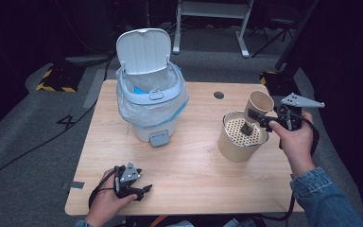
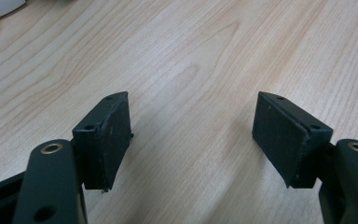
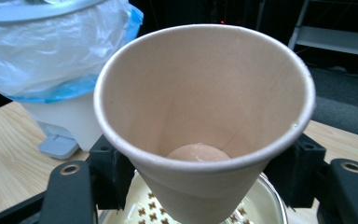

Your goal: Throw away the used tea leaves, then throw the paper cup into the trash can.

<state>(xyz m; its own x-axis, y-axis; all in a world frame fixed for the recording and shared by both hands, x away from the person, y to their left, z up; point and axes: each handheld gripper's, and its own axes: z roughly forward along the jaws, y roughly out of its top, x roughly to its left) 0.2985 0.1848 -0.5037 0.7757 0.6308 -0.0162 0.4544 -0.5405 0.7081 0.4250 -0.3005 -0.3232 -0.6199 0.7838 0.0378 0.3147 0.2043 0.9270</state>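
A tan paper cup (image 1: pixel 259 105) (image 3: pixel 205 116) hangs tilted over a tan round canister (image 1: pixel 241 137) whose top is a perforated strainer (image 3: pixel 151 210). My right gripper (image 1: pixel 260 120) (image 3: pixel 200 182) is shut on the cup's lower wall, one jaw on each side. The cup's mouth faces the right gripper view; its pale bottom shows inside. My left gripper (image 1: pixel 139 189) (image 2: pixel 191 137) rests low over the bare wood near the table's front left edge, its jaws wide open with nothing between them.
A white pedal bin (image 1: pixel 151 90) with a clear plastic liner and its lid raised stands at the back left of the wooden table (image 1: pixel 189 175). A round cable hole (image 1: pixel 219 95) lies behind the canister. Dark floor and a desk frame lie beyond.
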